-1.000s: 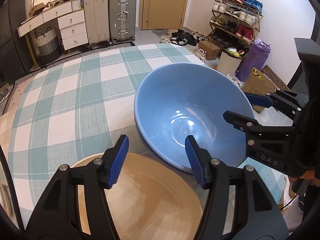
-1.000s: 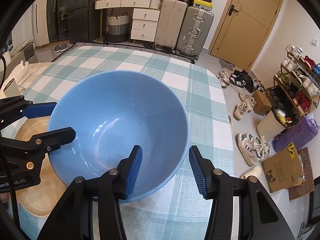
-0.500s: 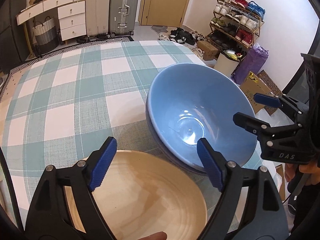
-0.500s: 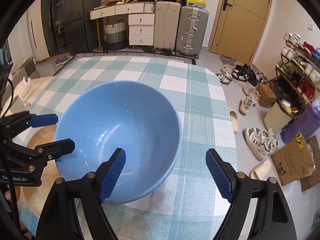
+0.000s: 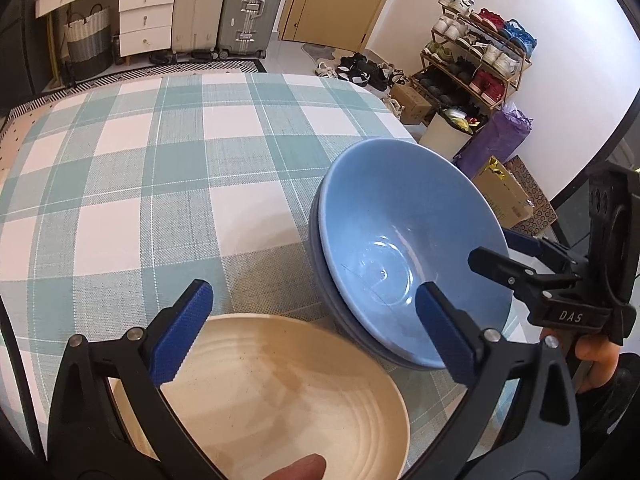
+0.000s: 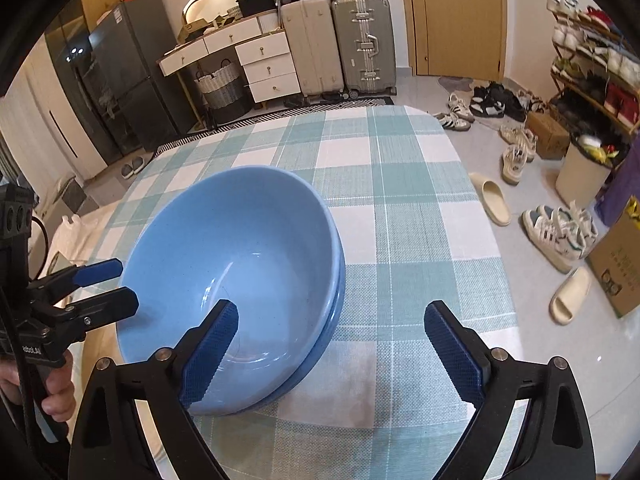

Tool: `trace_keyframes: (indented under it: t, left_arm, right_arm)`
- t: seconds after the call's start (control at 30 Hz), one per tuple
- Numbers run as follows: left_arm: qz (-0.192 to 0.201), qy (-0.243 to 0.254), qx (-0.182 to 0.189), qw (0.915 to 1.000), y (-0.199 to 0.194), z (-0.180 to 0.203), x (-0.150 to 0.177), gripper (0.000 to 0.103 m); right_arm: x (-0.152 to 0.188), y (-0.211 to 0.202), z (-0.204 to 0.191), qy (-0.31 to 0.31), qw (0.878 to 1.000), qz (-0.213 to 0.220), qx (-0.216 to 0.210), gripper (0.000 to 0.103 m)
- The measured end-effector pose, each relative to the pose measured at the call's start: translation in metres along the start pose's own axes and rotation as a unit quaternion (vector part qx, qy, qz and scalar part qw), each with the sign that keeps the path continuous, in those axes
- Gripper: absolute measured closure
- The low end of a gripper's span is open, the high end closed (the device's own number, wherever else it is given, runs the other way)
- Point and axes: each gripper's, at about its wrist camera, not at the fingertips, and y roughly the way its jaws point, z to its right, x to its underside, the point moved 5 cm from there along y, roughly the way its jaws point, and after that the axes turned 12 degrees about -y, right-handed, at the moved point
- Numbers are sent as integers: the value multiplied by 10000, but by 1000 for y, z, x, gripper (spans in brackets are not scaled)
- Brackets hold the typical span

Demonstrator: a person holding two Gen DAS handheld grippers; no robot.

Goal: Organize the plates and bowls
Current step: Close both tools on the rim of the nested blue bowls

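A light blue bowl [image 5: 400, 236] sits nested in another blue bowl on the checked tablecloth; it also shows in the right wrist view [image 6: 232, 280]. A cream plate [image 5: 272, 396] lies at the near edge, just left of the bowls. My left gripper [image 5: 312, 332] is open and empty, above the plate's far rim. My right gripper [image 6: 332, 344] is open and empty, back from the bowls' near rim. Each gripper shows in the other's view: the right one [image 5: 520, 256] at the bowls' right, the left one [image 6: 100, 284] at their left.
The green and white checked table [image 5: 160, 184] stretches beyond the bowls. Its right edge drops to a floor with shoes and slippers [image 6: 560, 236]. Suitcases [image 6: 360, 40], a drawer unit and a shoe rack [image 5: 476, 56] stand further off.
Both grippers opened wide and drew back from the blue bowl, which now rests nested in the lower blue bowl. The left gripper shifted back over the cream plate.
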Motion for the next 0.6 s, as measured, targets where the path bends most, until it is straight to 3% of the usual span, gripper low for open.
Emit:
trace_keyframes:
  t: [0.23, 0.43, 0.53, 0.6]
  left_arm:
    - [-193, -157, 82, 9997, 16, 0, -4, 4]
    - [-375, -166, 280, 9988, 29, 4, -4, 12]
    - [-400, -75, 344, 9986, 33, 9, -3, 24]
    - [-422, -33, 342, 9985, 35, 12, -2, 38]
  right_arm:
    - [5, 9, 2, 212, 9993, 4, -318, 7]
    - [7, 15, -3, 214, 9984, -24, -527, 8]
    - [8, 17, -5, 213, 9977, -35, -642, 16]
    - [8, 18, -6, 214, 9973, -54, -706, 20]
